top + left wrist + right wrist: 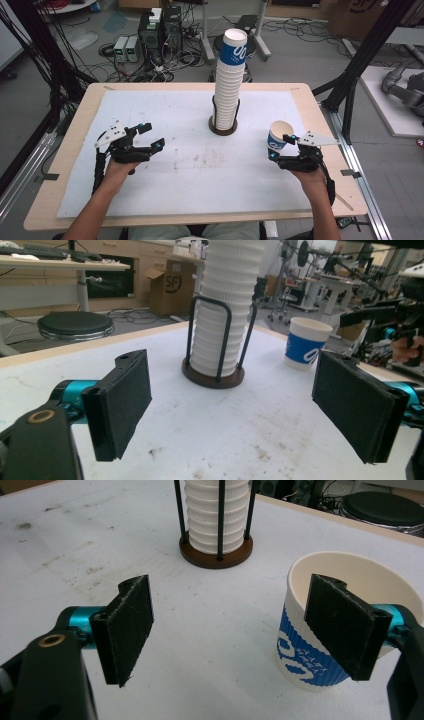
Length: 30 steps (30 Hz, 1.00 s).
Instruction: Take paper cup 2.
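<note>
A white mat (165, 170), marked with faint dark stains near its middle, is laid over a light wooden surface (75, 145). Beyond the far edge, on the grey floor (295, 60), computer towers (160, 27) and small grey boxes (126, 47) are set among tangled cables (135, 72). A round black stool (75, 325) is seen beside the surface, and an open cardboard box (172, 287) is placed farther back against wooden drawers (145, 255). Black frame posts (365, 55) are seen at the right.
</note>
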Each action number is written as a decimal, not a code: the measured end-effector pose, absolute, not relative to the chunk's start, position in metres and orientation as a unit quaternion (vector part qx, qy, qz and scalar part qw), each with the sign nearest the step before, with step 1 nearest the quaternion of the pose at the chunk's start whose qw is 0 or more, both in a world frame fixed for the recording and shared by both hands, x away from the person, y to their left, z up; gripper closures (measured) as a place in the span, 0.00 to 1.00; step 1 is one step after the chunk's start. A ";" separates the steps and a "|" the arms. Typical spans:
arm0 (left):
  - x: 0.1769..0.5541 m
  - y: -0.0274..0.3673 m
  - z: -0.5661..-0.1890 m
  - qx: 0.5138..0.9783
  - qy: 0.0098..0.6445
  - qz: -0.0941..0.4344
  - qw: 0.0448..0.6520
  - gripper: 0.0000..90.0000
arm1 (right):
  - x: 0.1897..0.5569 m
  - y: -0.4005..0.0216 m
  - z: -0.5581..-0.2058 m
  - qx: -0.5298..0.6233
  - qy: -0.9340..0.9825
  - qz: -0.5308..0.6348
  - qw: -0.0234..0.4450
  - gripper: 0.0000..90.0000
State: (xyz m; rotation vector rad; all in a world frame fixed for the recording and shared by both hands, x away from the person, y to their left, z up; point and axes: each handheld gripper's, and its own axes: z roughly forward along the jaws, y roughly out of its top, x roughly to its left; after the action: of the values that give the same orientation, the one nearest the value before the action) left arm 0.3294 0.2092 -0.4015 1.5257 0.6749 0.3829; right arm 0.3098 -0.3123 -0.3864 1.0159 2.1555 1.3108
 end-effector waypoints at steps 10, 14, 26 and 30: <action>0.342 0.195 -0.361 0.667 0.279 0.162 0.672 0.17 | 0.306 -0.307 -0.383 0.349 0.783 0.474 0.199 0.22; 0.353 0.182 -0.335 0.674 0.258 0.165 0.672 0.17 | 0.308 -0.307 -0.383 0.346 0.784 0.477 0.197 0.22; 0.392 0.125 -0.265 0.697 0.200 0.163 0.669 0.18 | 0.308 -0.306 -0.381 0.342 0.786 0.478 0.192 0.22; 0.404 0.106 -0.249 0.700 0.188 0.157 0.671 0.18 | 0.309 -0.306 -0.383 0.341 0.787 0.479 0.189 0.22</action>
State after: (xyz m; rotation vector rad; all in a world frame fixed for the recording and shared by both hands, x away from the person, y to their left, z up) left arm 0.4041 0.1058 -0.2494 1.5769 0.4239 0.3547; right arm 0.3086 -0.3062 -0.3825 0.9580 2.2131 1.3470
